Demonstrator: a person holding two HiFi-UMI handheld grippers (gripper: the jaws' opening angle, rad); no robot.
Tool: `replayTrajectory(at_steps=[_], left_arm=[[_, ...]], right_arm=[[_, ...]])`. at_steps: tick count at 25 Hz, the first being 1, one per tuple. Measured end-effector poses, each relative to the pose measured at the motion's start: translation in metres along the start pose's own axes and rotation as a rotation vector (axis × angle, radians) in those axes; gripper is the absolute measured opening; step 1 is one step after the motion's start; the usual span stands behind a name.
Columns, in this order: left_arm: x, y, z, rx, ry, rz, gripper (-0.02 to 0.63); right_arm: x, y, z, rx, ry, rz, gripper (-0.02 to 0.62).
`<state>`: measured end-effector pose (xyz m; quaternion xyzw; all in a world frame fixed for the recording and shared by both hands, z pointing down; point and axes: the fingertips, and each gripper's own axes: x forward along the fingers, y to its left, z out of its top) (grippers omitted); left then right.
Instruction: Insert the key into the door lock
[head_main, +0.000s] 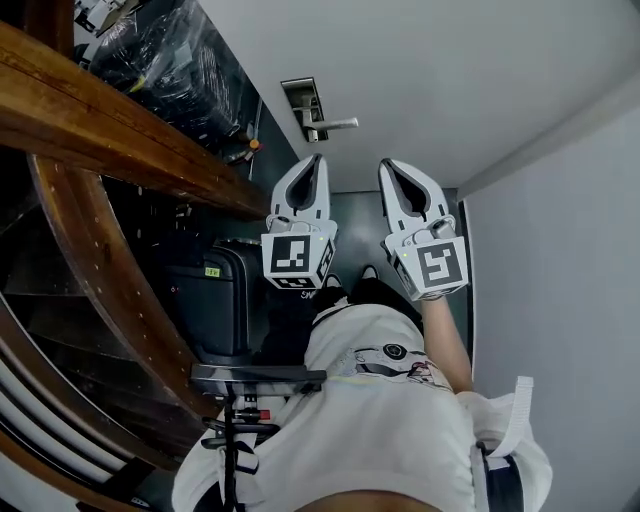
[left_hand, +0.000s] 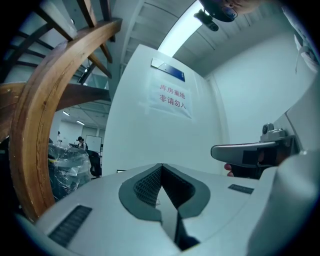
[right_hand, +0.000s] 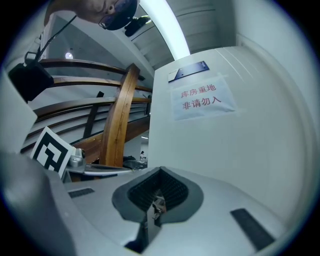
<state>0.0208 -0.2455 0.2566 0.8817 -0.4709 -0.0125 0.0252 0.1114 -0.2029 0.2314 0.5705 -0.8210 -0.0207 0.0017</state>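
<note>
Right gripper (right_hand: 160, 171) clamped shut on a small silvery metal key (right_hand: 157, 206), pinched between ribbed dark pads (right_hand: 175, 190). Left gripper (left_hand: 161, 166) also closed, with nothing seen between its jaws. Both smooth grey shells point at a plain white door (head_main: 450, 70). Its metal door lock (head_main: 300, 95) and slim lever handle (head_main: 338, 124) sit at 12 o'clock, apart from both tips. A curved varnished wooden handrail (head_main: 90, 260) sweeps past at 9 o'clock.

The door handle (head_main: 322, 118) sits at twelve o'clock on the door (head_main: 430, 70), the left gripper (head_main: 315, 165) and right gripper (head_main: 390, 170) side by side just below it, the key (right_hand: 157, 204) between the right one's jaws, the handrail (head_main: 120, 140) at ten o'clock, the suitcase (head_main: 215, 295) at eight.
</note>
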Motion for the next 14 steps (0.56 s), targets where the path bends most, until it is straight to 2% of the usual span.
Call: replayTrajectory(at_steps=[14], left_arm=[[0.0023,-0.0048,-0.0014,0.003,-0.004,0.002,0.002]], right_arm=[[0.0037,0.0061,-0.0011,-0.013,0.001,0.025,0.003]])
